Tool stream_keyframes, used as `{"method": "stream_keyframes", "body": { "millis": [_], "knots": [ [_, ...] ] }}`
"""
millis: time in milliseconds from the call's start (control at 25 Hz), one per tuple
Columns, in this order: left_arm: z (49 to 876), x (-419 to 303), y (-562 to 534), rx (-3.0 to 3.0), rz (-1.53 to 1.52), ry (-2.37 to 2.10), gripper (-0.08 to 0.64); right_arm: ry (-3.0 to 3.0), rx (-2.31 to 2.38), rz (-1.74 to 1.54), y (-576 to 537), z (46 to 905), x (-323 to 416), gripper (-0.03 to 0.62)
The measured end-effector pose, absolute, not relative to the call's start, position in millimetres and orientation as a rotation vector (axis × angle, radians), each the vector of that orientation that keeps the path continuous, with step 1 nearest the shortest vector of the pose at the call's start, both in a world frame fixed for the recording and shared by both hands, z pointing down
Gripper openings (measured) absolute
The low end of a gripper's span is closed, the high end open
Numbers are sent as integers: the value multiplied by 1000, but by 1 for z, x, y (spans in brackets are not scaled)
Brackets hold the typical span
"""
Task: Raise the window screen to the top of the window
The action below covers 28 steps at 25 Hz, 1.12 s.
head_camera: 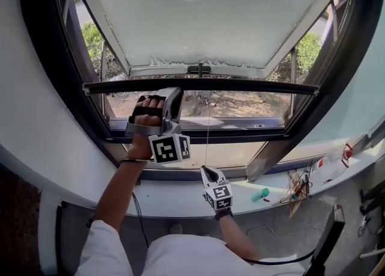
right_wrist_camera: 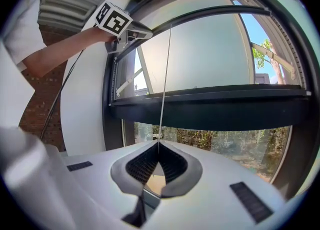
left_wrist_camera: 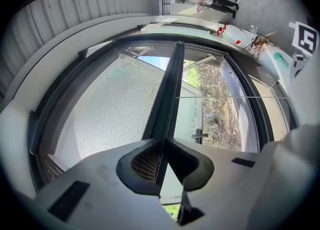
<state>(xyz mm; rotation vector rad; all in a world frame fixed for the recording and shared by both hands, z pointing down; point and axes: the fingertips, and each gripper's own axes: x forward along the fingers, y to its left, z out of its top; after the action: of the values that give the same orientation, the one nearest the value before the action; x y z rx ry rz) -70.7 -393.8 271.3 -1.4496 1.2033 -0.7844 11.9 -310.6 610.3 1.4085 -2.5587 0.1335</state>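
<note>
Left hand-held gripper [left_wrist_camera: 164, 144] pinches the screen's bar [left_wrist_camera: 167, 98] (right hand-held gripper [right_wrist_camera: 158, 146] pinches its cord [right_wrist_camera: 165, 73]).

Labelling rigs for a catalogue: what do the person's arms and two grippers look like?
The left gripper and right gripper are light grey with ribbed black pads; each carries a white cube of black square markers and trails a black cable. The person wears a white short-sleeved top and a thin dark wristband.

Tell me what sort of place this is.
Indoors, probably a workroom or lab: a large dark-framed window with a mesh screen, and a white sill strewn with tools and a bottle.
</note>
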Motion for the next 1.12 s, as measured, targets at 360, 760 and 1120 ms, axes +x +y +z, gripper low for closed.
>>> {"method": "stream_keyframes", "body": {
  "millis": [360, 760, 1120],
  "knots": [
    [244, -72, -393, -1409, -766, 1217, 38, -2618, 1462, 307, -319, 587, 14, -9],
    [212, -75, -393, -1363, -727, 1256, 38, -2673, 1511, 132, -317, 549, 19, -9],
    [174, -75, -395, -1328, -737, 1239, 38, -2765, 1521, 102, -314, 508, 18, -9]
  ]
}}
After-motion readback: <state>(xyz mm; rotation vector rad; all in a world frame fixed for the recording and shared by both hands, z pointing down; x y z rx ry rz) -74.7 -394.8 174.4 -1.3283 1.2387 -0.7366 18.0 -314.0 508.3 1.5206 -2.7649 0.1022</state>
